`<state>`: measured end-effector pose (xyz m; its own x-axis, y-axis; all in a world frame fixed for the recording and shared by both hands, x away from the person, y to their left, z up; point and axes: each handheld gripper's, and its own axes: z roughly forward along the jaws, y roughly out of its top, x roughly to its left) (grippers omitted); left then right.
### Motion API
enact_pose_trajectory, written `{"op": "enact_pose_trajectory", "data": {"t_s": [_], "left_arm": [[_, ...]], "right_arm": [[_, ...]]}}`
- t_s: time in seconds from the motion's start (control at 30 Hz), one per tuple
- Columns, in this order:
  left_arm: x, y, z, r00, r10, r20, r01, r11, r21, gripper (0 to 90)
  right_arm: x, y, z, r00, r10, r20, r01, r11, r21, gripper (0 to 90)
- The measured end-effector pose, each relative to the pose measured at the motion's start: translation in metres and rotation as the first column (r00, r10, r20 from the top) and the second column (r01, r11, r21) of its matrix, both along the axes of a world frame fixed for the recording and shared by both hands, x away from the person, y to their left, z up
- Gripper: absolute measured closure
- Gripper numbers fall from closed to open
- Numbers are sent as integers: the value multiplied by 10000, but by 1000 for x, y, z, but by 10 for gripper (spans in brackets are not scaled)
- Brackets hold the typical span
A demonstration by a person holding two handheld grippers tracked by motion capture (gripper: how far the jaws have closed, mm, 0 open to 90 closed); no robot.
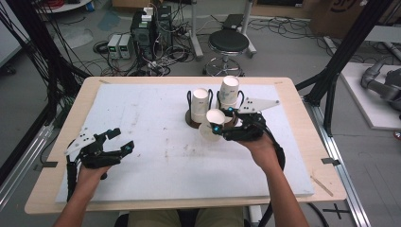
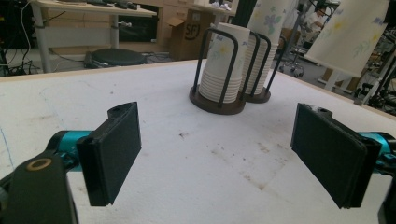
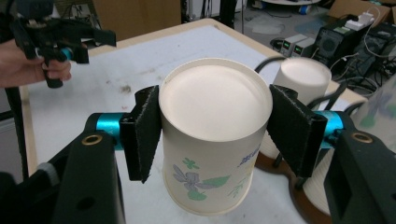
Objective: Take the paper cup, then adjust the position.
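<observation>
Now | right gripper (image 1: 218, 120) clamps paper cup (image 3: 212, 140) | left gripper (image 1: 120, 140) hovers, jaws apart

Bkgd inventory, non-task items:
- Round black stool (image 1: 229, 43), chrome base, on floor just beyond desk's far edge; also seen (image 2: 115, 57).
- Black electronics unit (image 1: 150, 28) w/ tangled cables, floor, far centre-left.
- Two small white-grey boxes (image 1: 119, 46) beside it, on its left.
- Cardboard box (image 2: 187, 35), printed lettering, far side of room.
- Black frame struts (image 1: 347, 45) rising at right.
- White platform (image 1: 366, 92) on floor at right, grey machine part (image 1: 383, 82) lying on it.
</observation>
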<state>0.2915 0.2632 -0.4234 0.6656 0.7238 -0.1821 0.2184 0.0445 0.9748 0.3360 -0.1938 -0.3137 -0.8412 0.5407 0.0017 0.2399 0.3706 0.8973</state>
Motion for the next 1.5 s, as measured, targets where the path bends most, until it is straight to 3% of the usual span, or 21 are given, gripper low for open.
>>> {"op": "enact_pose_trajectory", "data": {"t_s": [0.13, 0.27, 0.33, 0.4, 0.6, 0.77, 0.93, 1.17, 1.2, 1.23, 1.3, 1.33, 1.37, 1.5], "left_arm": [[-2, 0, -1, 10000, -56, 24, 56, 10000, 80, 162], [-7, 0, 0, 10000, 9, 95, -14, 9986, 525, 162], [-8, -1, 0, 9999, 9, 126, -16, 9987, 519, 162], [-10, -1, 2, 9998, -42, 189, 32, 9984, 558, 162], [-10, -6, 4, 9993, -277, 249, 267, 9989, 393, 161], [-8, -16, 7, 9973, -627, 383, 600, 9959, 678, 161], [-8, -28, 7, 9942, -1042, 277, 1015, 9911, 856, 158], [-7, -44, 14, 9843, -1744, 287, 1710, 9808, 937, 161], [-7, -50, 16, 9792, -2011, 260, 1982, 9764, 855, 161], [-7, -50, 16, 9792, -2011, 260, 1982, 9764, 855, 161], [-6, -56, 18, 9728, -2304, 240, 2277, 9701, 836, 161], [-6, -63, 19, 9653, -2603, 211, 2574, 9621, 903, 161], [-6, -63, 19, 9653, -2603, 211, 2574, 9621, 903, 161], [-3, -74, 21, 9535, -3006, 204, 2976, 9503, 919, 161]], "right_arm": [[-8, -6, -14, 10000, -38, 5, 38, 10000, 42, 383], [-13, -7, -23, 9999, 43, 107, -44, 10000, 36, 383], [-12, -5, -27, 9999, 107, 11, -107, 9999, -69, 383], [-12, -2, -28, 9999, 134, 19, -134, 9994, -304, 383], [-14, 1, -24, 9995, 292, 157, -289, 9994, -171, 382], [-14, 2, -24, 9993, 346, 156, -344, 9993, -131, 382], [-14, 4, -27, 9988, 495, 64, -494, 9987, -100, 382], [-14, 9, -28, 9968, 800, 75, -800, 9968, -40, 382], [-15, 11, -28, 9957, 918, 74, -919, 9958, 24, 382], [-15, 11, -28, 9957, 918, 74, -919, 9958, 24, 382], [-15, 14, -27, 9947, 1026, 82, -1027, 9947, 47, 382], [-16, 16, -27, 9937, 1115, 51, -1115, 9937, 60, 382], [-16, 16, -27, 9937, 1115, 51, -1115, 9937, 60, 382], [-17, 22, -27, 9912, 1324, 35, -1324, 9912, 70, 382]]}}
